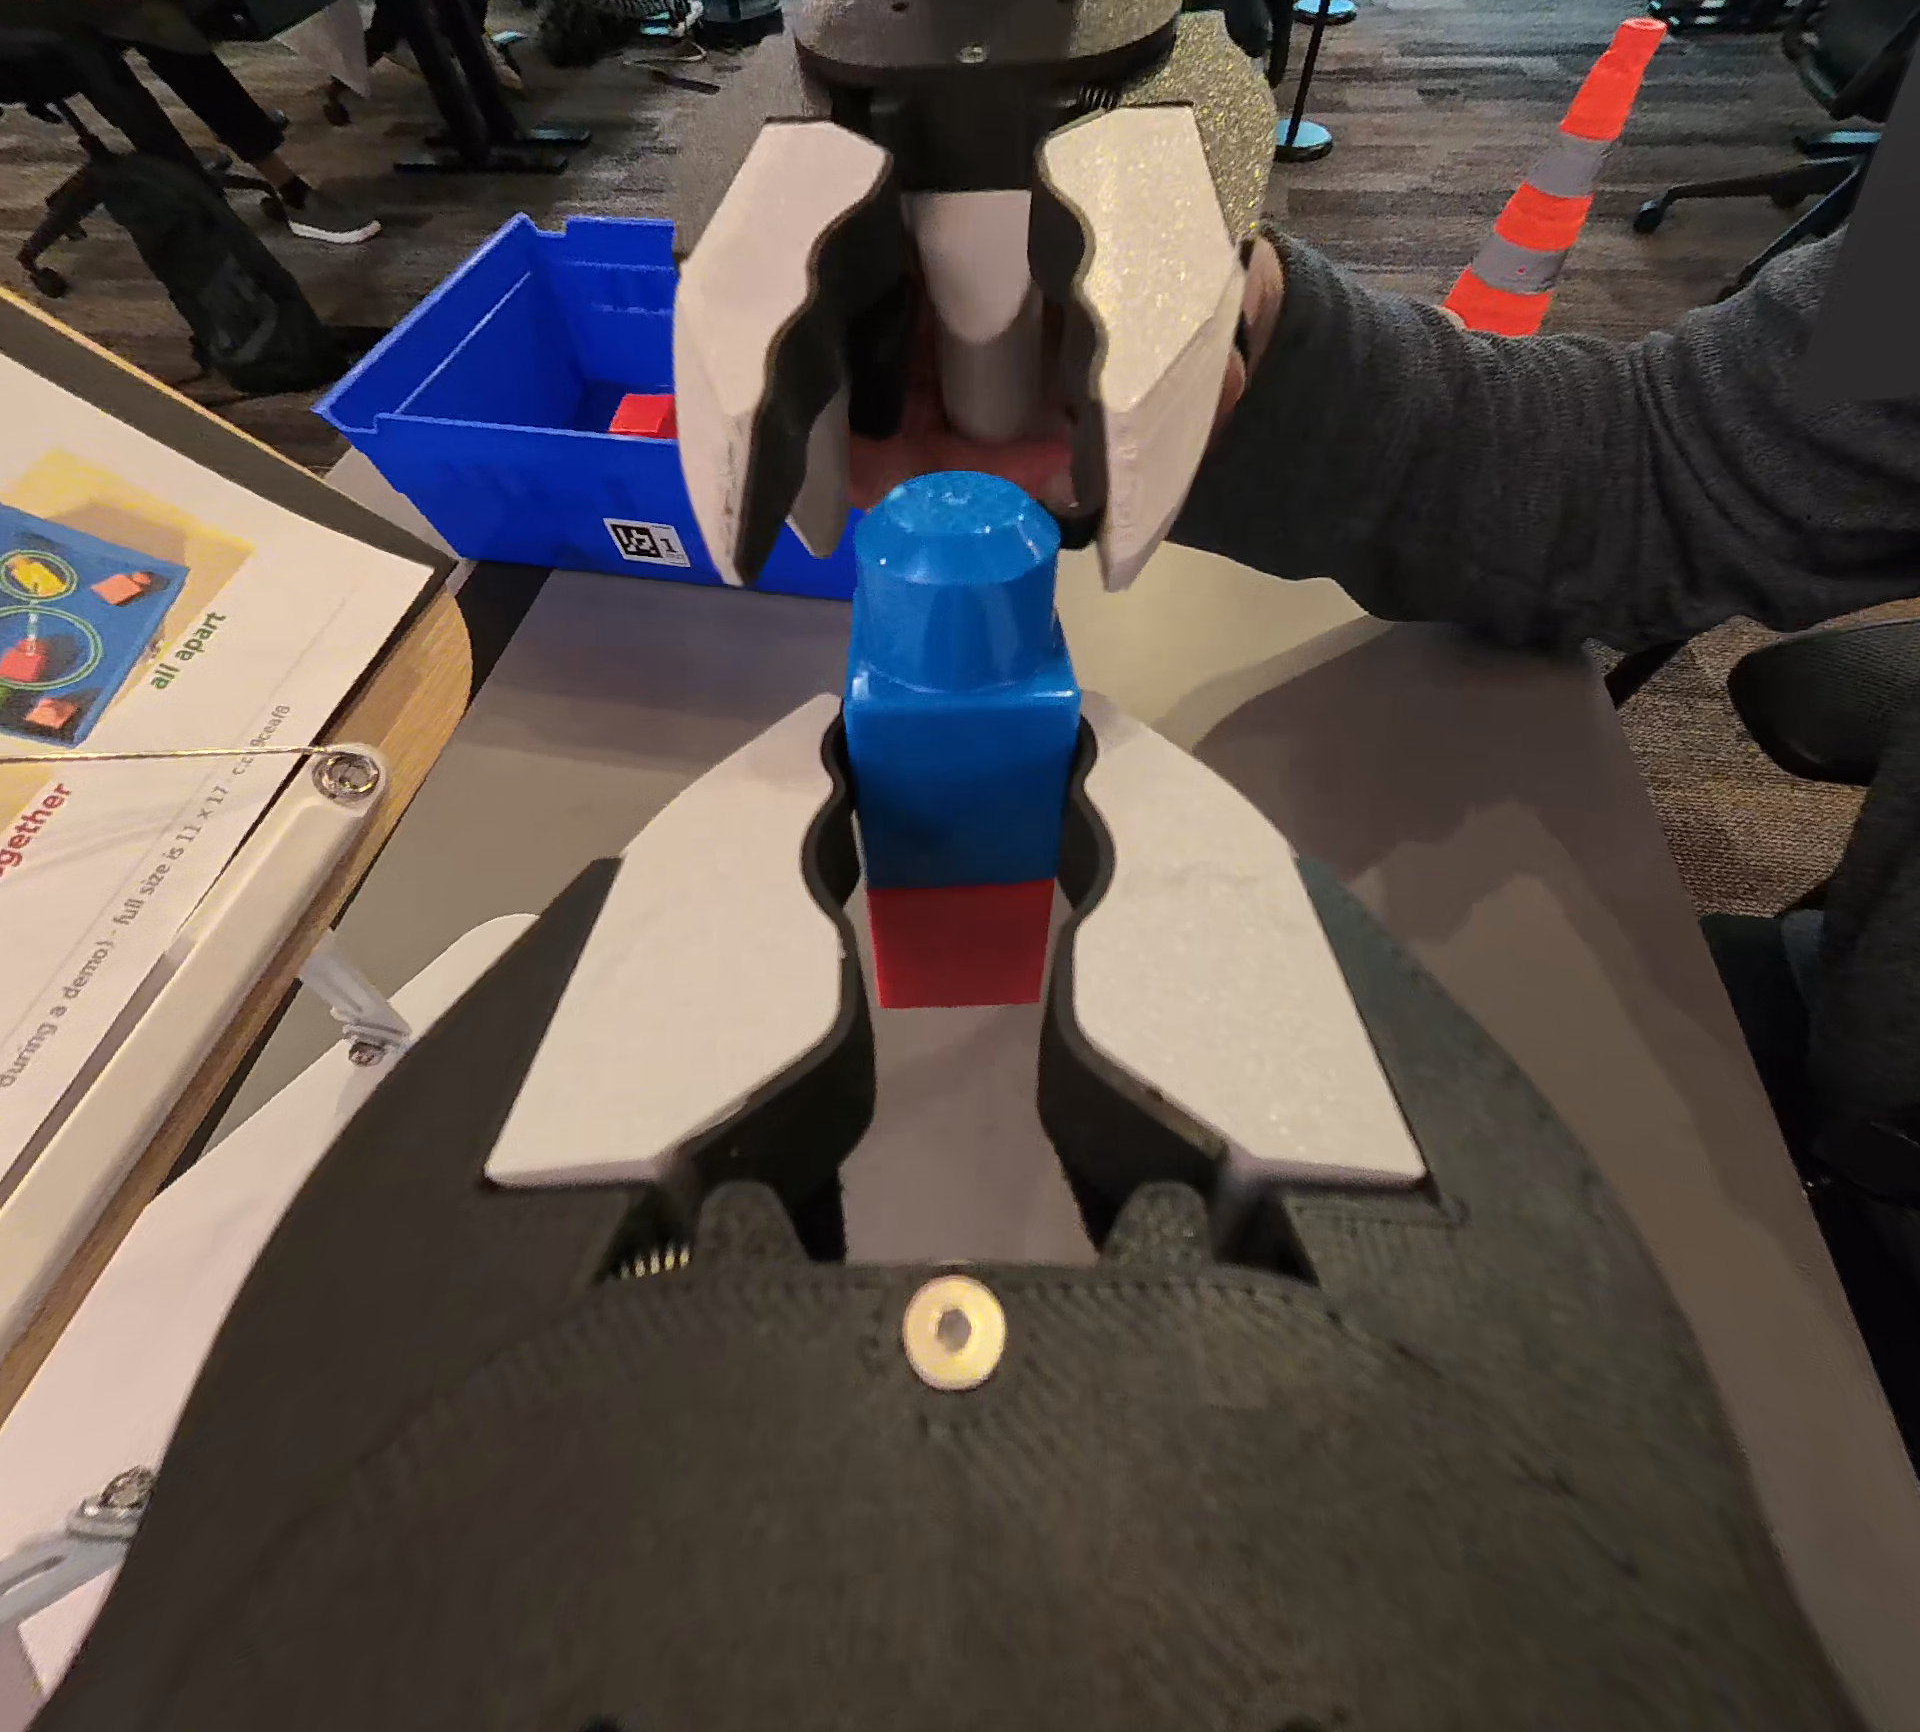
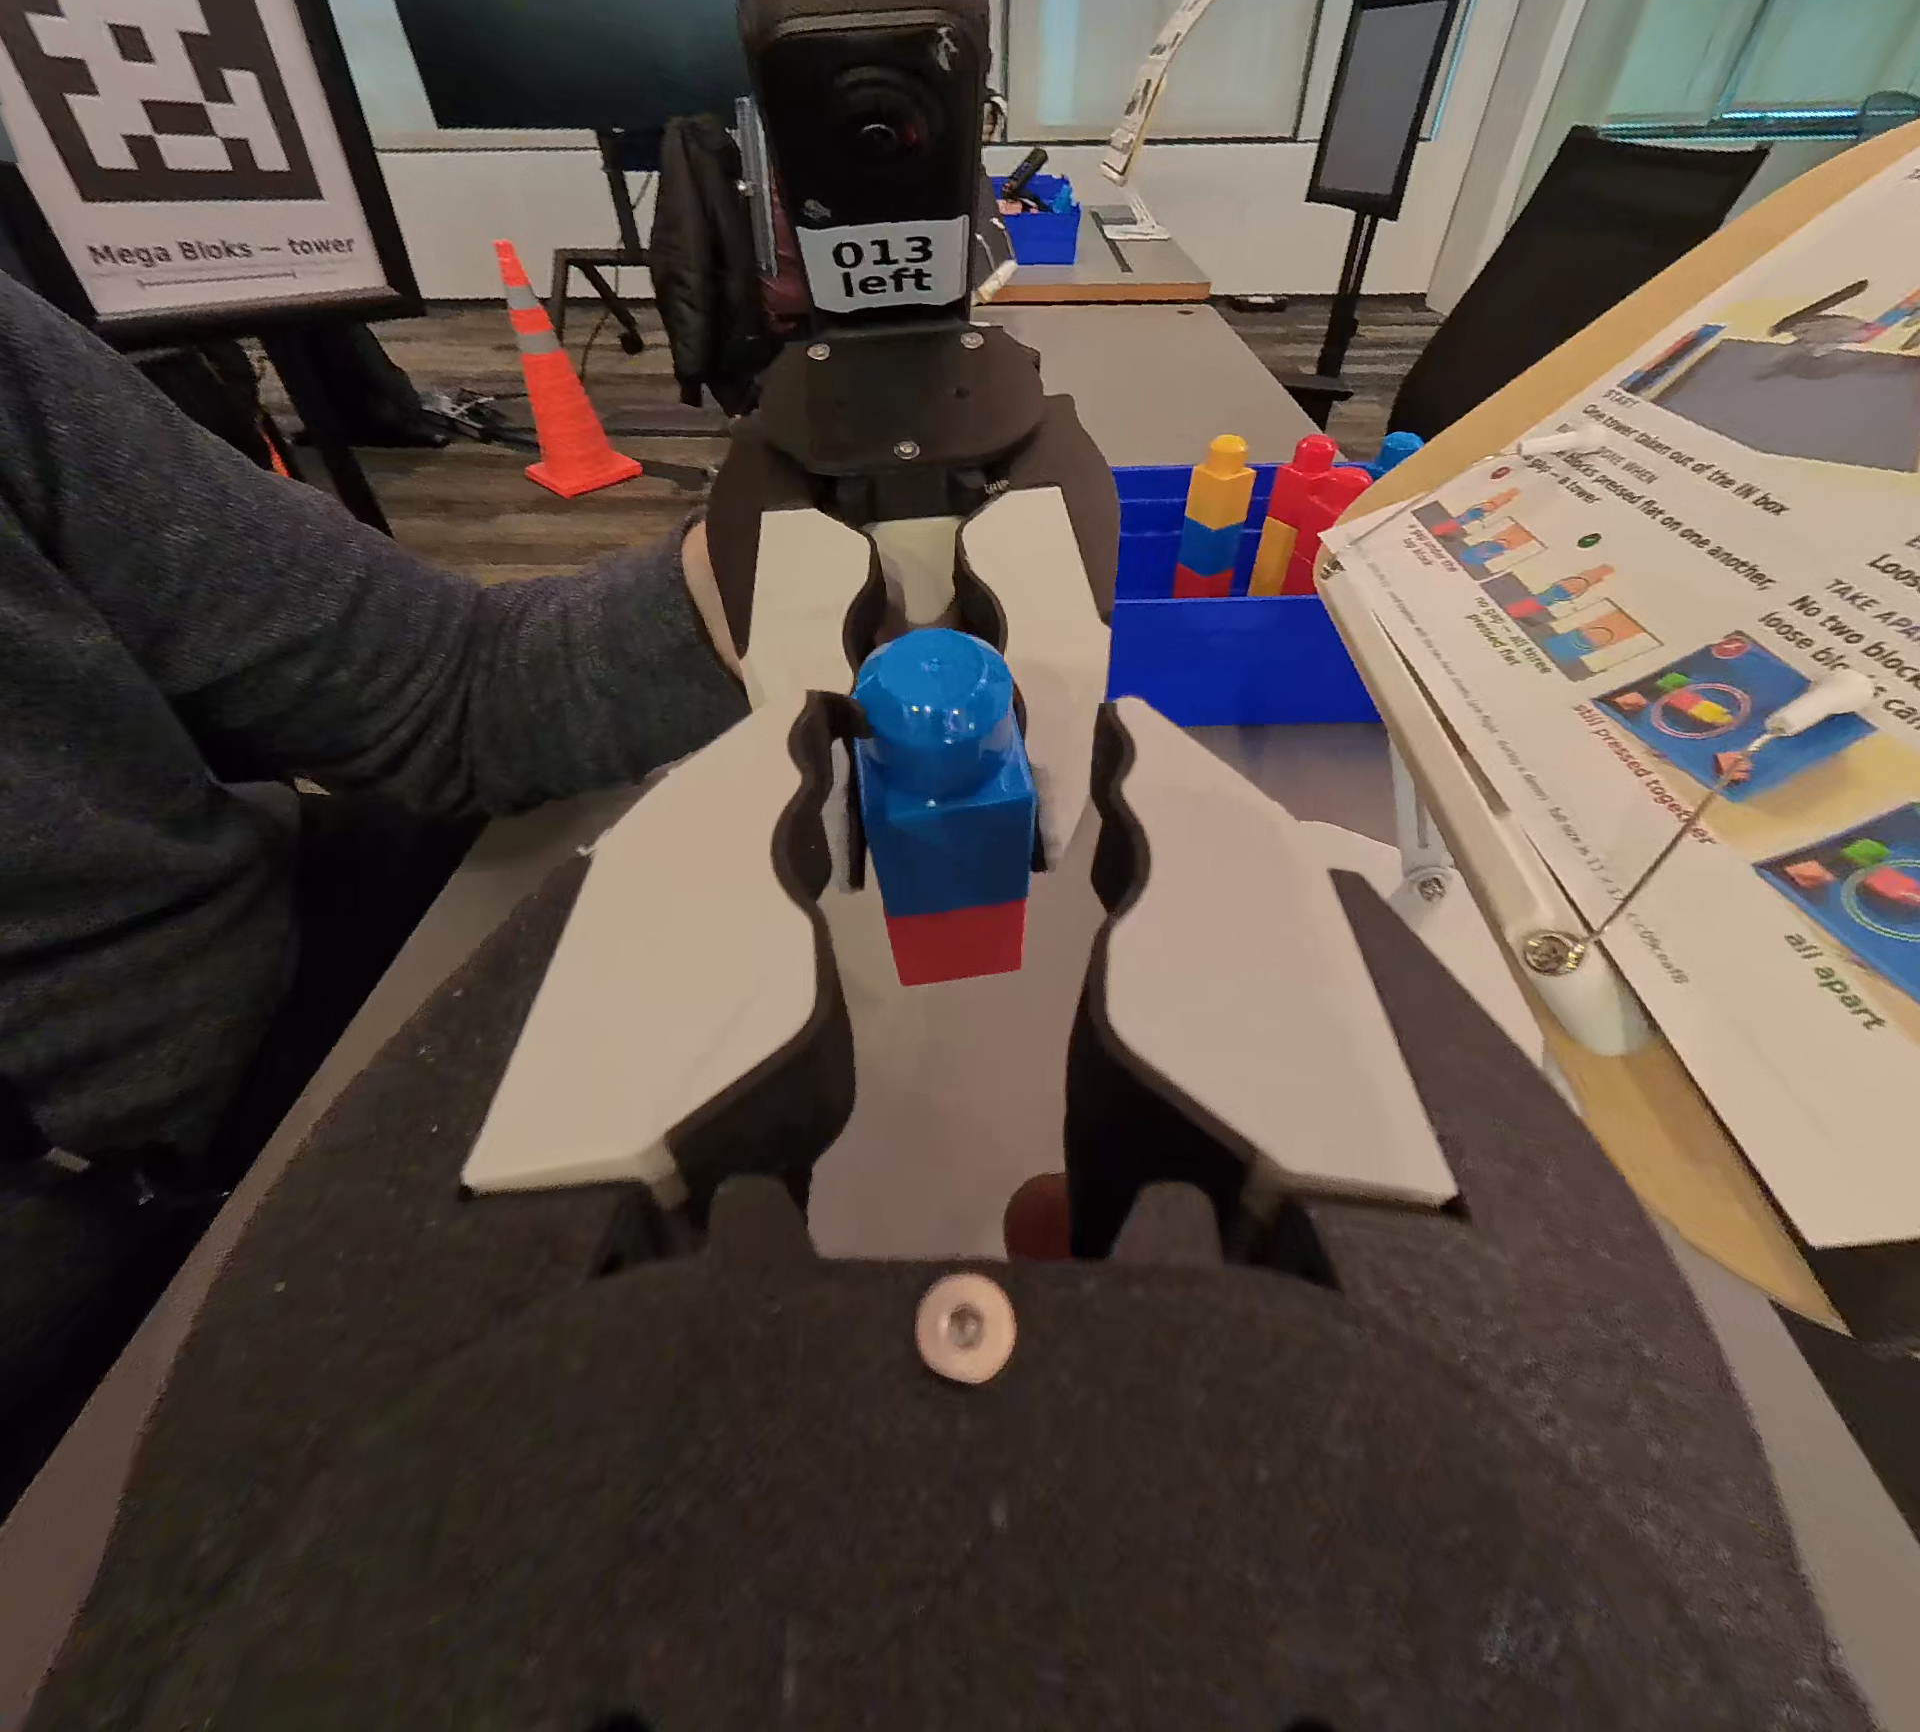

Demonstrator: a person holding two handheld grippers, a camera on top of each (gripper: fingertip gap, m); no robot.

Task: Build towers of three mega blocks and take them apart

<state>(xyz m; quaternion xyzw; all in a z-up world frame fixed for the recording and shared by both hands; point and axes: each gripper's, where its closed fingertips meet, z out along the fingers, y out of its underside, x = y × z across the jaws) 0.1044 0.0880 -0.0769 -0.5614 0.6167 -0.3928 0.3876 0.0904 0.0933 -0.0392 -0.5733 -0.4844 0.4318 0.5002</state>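
A blue mega block point(image 1: 961, 778) sits pressed on a red mega block point(image 1: 961, 944), stud pointing away from my left gripper. My left gripper point(image 1: 961, 726) is shut on the blue block's sides. I cannot tell whether the red block touches the grey table point(image 1: 644, 747). My right gripper point(image 1: 932, 576) faces it from the far side, open, its tips just past the blue stud. In the right wrist view my right gripper point(image 2: 966, 711) is open, its fingers apart on either side of the blue block point(image 2: 945, 809) and red block point(image 2: 954, 944). The left gripper point(image 2: 945, 851) clamps the blue block.
A blue bin point(image 1: 499, 435) with a red block point(image 1: 642, 415) stands behind the tower. Another blue bin point(image 2: 1236, 654) holds several built towers point(image 2: 1216, 519). A tilted instruction board point(image 1: 156, 747) point(image 2: 1662, 695) stands alongside. Orange cones point(image 1: 1548, 196) point(image 2: 556, 394) stand on the floor. The grippers are tip to tip, or close to it.
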